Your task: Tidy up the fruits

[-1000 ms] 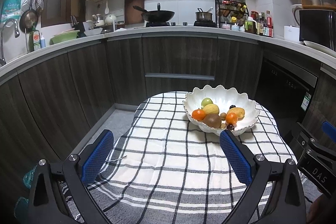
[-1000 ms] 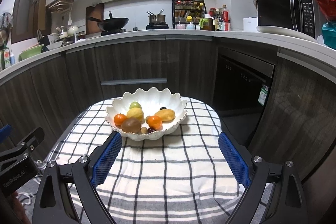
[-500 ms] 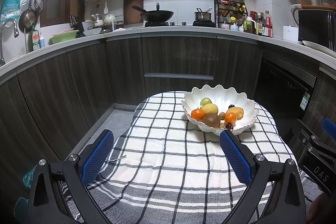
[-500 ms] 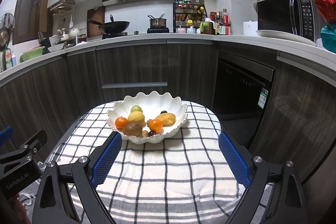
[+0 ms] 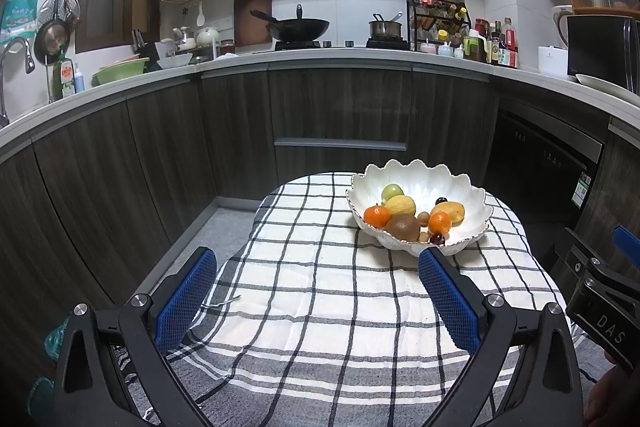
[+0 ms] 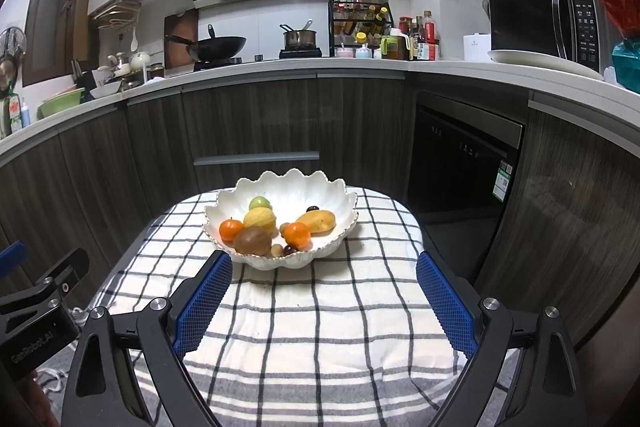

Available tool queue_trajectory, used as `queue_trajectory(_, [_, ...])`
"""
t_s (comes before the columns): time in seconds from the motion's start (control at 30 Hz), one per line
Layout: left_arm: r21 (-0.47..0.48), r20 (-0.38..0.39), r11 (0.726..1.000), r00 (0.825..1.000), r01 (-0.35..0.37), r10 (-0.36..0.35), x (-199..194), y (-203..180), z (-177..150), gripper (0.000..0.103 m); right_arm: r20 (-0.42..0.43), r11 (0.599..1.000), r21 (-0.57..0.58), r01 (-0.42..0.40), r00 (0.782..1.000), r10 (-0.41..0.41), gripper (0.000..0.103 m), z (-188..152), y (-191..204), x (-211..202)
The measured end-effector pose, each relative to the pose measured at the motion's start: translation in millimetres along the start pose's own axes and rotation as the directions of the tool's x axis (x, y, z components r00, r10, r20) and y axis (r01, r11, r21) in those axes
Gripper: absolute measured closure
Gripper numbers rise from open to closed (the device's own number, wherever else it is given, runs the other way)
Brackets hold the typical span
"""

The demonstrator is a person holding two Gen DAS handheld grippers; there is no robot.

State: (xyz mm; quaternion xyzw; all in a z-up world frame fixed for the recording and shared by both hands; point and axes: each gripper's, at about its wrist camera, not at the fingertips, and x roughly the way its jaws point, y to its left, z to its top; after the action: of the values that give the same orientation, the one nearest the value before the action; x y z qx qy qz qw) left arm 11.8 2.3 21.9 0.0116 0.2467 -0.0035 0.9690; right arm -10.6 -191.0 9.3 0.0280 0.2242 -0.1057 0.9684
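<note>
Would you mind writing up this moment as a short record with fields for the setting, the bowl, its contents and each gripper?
setting: kitchen, small table under a checked cloth
bowl: white scalloped bowl on the cloth, ahead of both grippers
contents: two mandarins, lemon, green fruit, kiwi, mango, a few small dark and tan fruits
left gripper: open, empty, short of the bowl
right gripper: open, empty, its left finger close to the bowl's near rim
fruit outside bowl: none visible
</note>
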Motion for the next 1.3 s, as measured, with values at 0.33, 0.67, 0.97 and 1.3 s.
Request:
queue_trajectory(0.33, [0.001,-0.002,1.0,1.0,-0.002,0.002,0.3,-0.7,-0.8,0.0,-0.004,1.0,-0.001,-0.001,1.0,0.001,0.009,-0.6,0.2,1.0])
queue_trajectory(0.67, [0.0,-0.002,1.0,1.0,-0.004,0.004,1.1,0.8,-2.2,0.0,-0.006,1.0,-0.001,-0.003,1.0,0.003,0.009,-1.1,0.7,2.2])
queue_trajectory(0.97, [0.003,-0.009,1.0,1.0,-0.001,0.001,4.1,2.7,-5.0,0.0,-0.009,1.0,0.0,-0.003,1.0,0.003,0.009,-1.5,0.9,2.5])
queue_trajectory(1.3, [0.002,-0.03,1.0,0.999,0.011,-0.011,7.8,3.0,-4.7,0.0,-0.016,1.0,0.004,-0.004,1.0,0.004,0.009,-4.1,1.4,4.1])
